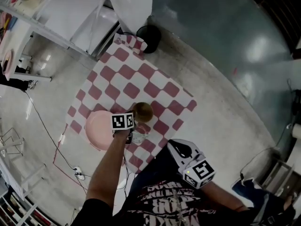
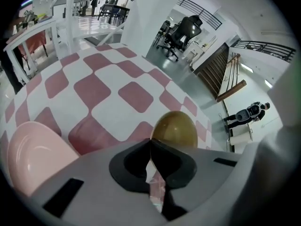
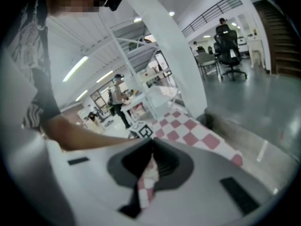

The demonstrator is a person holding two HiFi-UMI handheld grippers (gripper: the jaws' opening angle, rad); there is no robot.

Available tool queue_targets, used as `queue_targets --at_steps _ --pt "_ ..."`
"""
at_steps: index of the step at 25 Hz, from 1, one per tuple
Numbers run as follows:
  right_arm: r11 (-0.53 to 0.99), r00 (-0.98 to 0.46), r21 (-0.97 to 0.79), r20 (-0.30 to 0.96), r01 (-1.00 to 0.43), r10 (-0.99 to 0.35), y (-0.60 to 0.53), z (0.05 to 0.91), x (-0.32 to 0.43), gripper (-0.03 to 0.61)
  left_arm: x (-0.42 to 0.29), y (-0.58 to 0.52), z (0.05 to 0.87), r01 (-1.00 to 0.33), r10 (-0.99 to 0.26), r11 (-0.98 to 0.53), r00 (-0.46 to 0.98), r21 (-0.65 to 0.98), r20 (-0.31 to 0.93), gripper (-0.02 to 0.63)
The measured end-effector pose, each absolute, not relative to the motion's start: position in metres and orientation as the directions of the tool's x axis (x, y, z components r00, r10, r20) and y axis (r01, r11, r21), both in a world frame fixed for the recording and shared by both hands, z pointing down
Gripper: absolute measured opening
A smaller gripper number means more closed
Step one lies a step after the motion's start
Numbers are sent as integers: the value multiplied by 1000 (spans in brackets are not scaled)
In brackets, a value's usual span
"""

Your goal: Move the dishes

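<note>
Checked cloth (image 1: 136, 86): woven fabric, matt, with soft creases at its 12 o'clock corner.

Pink plate (image 1: 99, 128), at the cloth's 8 o'clock edge: smooth with a satin sheen. Whether it is plastic or glazed ware cannot be told.

Olive bowl (image 2: 175, 128): smooth and glossy, with a highlight on its wall.

Clear glass (image 1: 138, 136), at 6 o'clock of the bowl: transparent and shiny.

Floor (image 1: 221, 112): pale polished concrete, faintly speckled. At 1 o'clock lies a grey-green coated area (image 1: 221, 27), glossy and mirroring lamps.

Left gripper (image 2: 151, 145) and right gripper (image 3: 151, 147): matt grey plastic shells. The black pads (image 3: 161, 167) look rubbery, and the right gripper's are ribbed.
</note>
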State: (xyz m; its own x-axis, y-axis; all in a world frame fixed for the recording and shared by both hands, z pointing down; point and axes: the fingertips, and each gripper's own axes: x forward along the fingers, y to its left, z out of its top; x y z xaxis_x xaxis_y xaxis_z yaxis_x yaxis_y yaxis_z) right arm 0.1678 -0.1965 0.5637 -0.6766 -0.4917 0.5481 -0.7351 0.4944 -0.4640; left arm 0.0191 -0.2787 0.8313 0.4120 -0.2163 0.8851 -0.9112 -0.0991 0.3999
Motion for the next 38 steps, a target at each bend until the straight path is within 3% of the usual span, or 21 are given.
queue_targets --at_steps 5,10,20,29,38 --pt "544 -723 -480 517 -688 -459 -206 552 146 37 -3 -275 803 -922 -245 -69 386 382 889 35" --pt "631 -771 -460 489 -625 -407 -205 537 115 35 -49 -259 775 -913 -288 77 363 400 886 35" --pt "772 -862 -453 451 -446 -232 -191 548 33 35 -178 -166 766 -865 -342 403 162 300 926 35" --pt "802 -812 -335 508 -494 -287 -180 553 -4 37 -222 -114 807 -833 -313 476 138 281 940 35" --pt "760 -782 -323 504 -564 -366 -168 538 -34 35 -237 -101 828 -819 -272 487 187 302 944 35"
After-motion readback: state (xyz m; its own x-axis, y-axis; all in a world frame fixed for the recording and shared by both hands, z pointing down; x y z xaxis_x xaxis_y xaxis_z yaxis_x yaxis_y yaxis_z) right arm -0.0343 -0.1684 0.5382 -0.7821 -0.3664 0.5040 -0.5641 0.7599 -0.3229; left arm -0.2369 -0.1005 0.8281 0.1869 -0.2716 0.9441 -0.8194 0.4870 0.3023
